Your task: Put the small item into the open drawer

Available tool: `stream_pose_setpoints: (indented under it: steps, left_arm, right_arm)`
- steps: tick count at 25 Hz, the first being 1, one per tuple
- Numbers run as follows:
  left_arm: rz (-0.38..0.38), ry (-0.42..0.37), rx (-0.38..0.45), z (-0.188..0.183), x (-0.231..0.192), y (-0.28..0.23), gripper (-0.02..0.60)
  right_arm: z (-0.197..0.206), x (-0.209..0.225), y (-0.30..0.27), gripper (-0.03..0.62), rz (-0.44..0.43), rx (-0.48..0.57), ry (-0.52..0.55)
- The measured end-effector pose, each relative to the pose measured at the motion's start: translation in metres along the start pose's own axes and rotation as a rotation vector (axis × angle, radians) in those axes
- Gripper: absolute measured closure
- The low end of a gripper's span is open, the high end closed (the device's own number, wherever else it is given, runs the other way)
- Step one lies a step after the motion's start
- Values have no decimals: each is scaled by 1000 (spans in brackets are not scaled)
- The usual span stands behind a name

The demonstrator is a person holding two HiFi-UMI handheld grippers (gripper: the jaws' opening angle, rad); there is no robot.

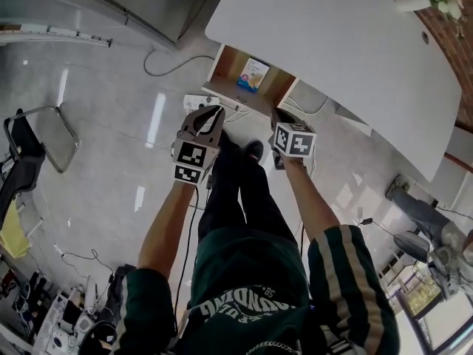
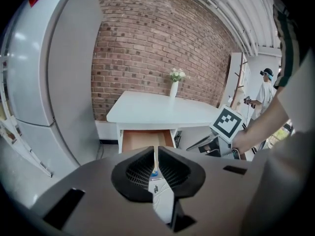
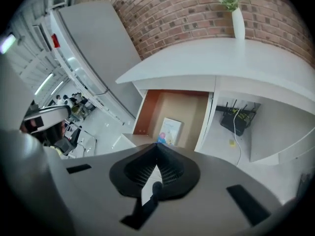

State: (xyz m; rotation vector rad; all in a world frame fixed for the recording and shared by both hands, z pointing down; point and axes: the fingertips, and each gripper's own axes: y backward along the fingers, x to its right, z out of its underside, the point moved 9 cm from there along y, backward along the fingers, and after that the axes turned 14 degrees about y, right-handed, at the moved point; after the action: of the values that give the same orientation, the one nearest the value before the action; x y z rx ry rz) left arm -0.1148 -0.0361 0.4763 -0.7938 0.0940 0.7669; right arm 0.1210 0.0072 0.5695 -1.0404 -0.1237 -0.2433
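The small item [image 1: 253, 75], a flat pale packet with blue and yellow print, lies inside the open wooden drawer [image 1: 230, 61] under the white table [image 1: 347, 43]. In the right gripper view the packet [image 3: 170, 131] rests on the drawer's floor [image 3: 162, 107], just beyond my right gripper [image 3: 158, 145]. Both grippers hover above the floor in front of the drawer. My left gripper [image 1: 216, 109] is shut with nothing in it, and the drawer [image 2: 145, 139] lies straight ahead past its closed tips [image 2: 156, 149]. My right gripper [image 1: 279, 115] is shut and empty too.
A white vase [image 3: 238, 23] of flowers stands on the table by the brick wall. A grey fridge [image 2: 44, 82] stands left of the table. A power strip [image 1: 199, 100] and cables [image 1: 159, 69] lie on the floor near the drawer. A router [image 3: 238, 119] sits under the table.
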Motion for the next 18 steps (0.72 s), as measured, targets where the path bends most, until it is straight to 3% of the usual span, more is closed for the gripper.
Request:
stream_pose_setpoints:
  steps: [8,18]
  left_arm:
    - [5,-54,49,-26,33,27,543]
    - [-17,-121,163,-78,53,59,543]
  right_arm:
    - [-6,-15,62,569,-39,108,163]
    - [-64,-37,124,569,-52,315,270]
